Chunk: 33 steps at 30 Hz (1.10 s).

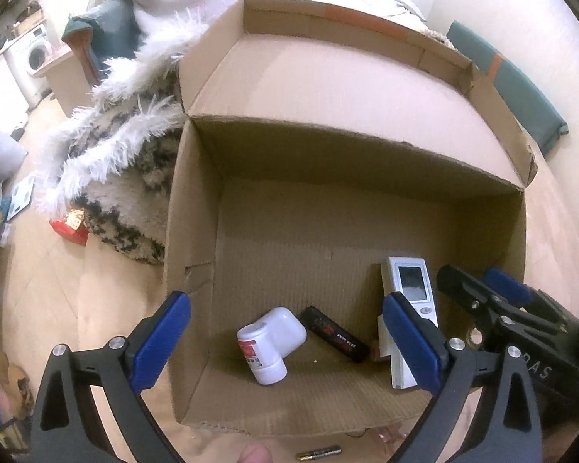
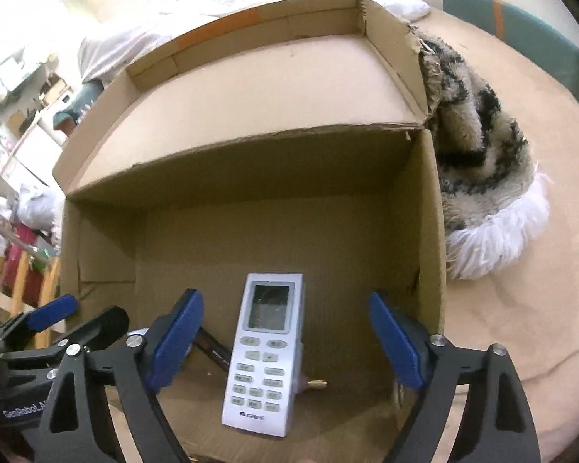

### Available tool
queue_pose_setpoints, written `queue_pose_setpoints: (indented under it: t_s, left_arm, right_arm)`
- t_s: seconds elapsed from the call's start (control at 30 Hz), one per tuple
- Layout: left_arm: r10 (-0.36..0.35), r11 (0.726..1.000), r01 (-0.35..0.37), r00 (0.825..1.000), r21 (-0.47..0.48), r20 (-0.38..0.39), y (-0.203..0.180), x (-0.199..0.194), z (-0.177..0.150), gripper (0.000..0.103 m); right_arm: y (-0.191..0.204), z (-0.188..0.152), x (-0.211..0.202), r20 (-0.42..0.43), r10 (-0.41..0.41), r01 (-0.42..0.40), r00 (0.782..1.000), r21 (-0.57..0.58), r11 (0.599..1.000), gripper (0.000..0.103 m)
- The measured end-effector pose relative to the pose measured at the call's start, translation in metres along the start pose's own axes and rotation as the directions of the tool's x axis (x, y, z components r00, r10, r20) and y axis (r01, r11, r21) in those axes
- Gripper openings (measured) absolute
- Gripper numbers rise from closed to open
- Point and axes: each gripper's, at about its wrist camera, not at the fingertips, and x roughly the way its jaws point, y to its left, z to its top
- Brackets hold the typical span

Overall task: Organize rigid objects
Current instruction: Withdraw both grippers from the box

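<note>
An open cardboard box point(image 1: 197, 208) point(image 2: 428, 231) lies on the floor. On its bottom rest a white bottle with a red label point(image 1: 272, 341), a black stick-shaped item point(image 1: 336, 333) and a white remote control point(image 1: 409, 293) point(image 2: 266, 359). My left gripper point(image 1: 287, 341) hovers open above the bottle, its blue pads wide apart and touching nothing. My right gripper point(image 2: 285, 345) stands open over the remote, which lies free between the pads without contact. The right gripper point(image 1: 494, 297) also shows at the right edge of the left wrist view.
A shaggy white and black rug point(image 1: 127, 162) point(image 2: 482, 146) lies against the box's far side. A small battery point(image 1: 318, 454) lies on the floor in front of the box. A red packet point(image 1: 70, 225) lies at the left. A washing machine point(image 1: 34, 56) stands far off.
</note>
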Motion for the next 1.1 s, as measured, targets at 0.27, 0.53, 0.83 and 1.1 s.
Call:
queue_pose_setpoints:
  t_s: [0.27, 0.53, 0.83, 1.1]
  left_arm:
    - [0.011, 1.0, -0.011, 1.0, -0.009, 0.008, 0.0, -0.011, 0.004, 0.1]
    - [0.0, 1.0, 0.0, 1.0, 0.004, 0.02, 0.001, -0.019, -0.003, 0.099]
    - [-0.072, 0.997, 0.072, 0.997, 0.039, -0.015, -0.003, -0.029, -0.011, 0.099]
    - [-0.087, 0.995, 0.088, 0.996, 0.037, -0.017, -0.005, -0.032, 0.012, 0.099]
  right_arm:
    - [-0.001, -0.001, 0.001, -0.002, -0.008, 0.008, 1.0, -0.004, 1.0, 0.094]
    - [-0.005, 0.001, -0.004, 0.0, 0.008, -0.008, 1.0, 0.033, 0.999, 0.094]
    - [-0.011, -0.005, -0.039, -0.03, 0.07, -0.065, 0.997, 0.142, 0.988, 0.094]
    - [-0.038, 0.014, -0.058, -0.022, 0.048, -0.045, 0.999, 0.113, 0.993, 0.097]
